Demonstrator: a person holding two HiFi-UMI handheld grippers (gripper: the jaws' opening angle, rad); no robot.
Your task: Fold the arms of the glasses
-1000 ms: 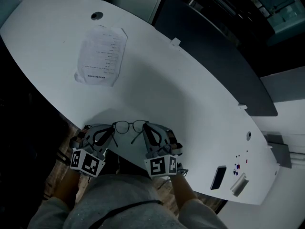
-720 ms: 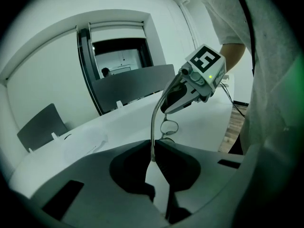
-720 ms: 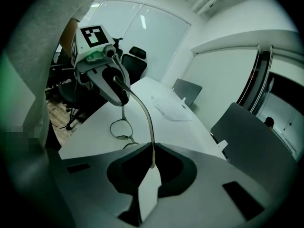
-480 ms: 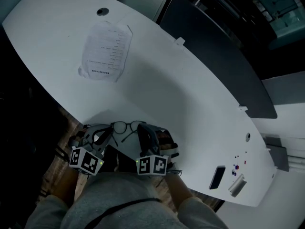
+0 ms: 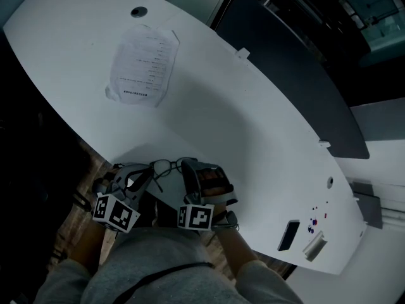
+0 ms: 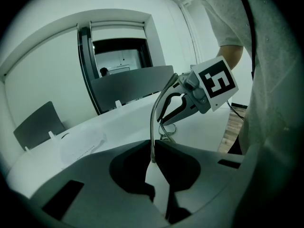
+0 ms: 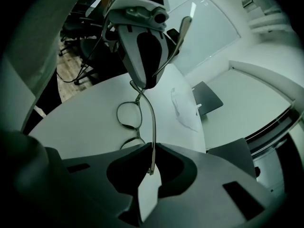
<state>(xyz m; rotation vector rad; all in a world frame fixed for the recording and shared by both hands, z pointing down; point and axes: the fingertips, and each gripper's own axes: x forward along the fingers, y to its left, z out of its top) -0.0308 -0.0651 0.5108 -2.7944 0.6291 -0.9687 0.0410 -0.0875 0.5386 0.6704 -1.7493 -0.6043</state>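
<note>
White surface [image 5: 253, 125] bears a paper sheet [image 5: 142, 65]; well nearer the person than that sheet sit the glasses [image 5: 166, 167]. The left claw [image 6: 153, 144] and right claw [image 7: 153, 148] each pinch one arm. The fold probably goes best with one claw steady while the other swings its arm gently inward about the hinge.

a white oval desk [image 5: 253, 125] carries a printed sheet [image 5: 143, 68] well ahead of the jaws, a round grommet [image 5: 138, 11] beyond it, and a dark flat slab [image 5: 290, 235] well right of the jaws, a grey block [image 5: 314, 246] just beside it.
</note>
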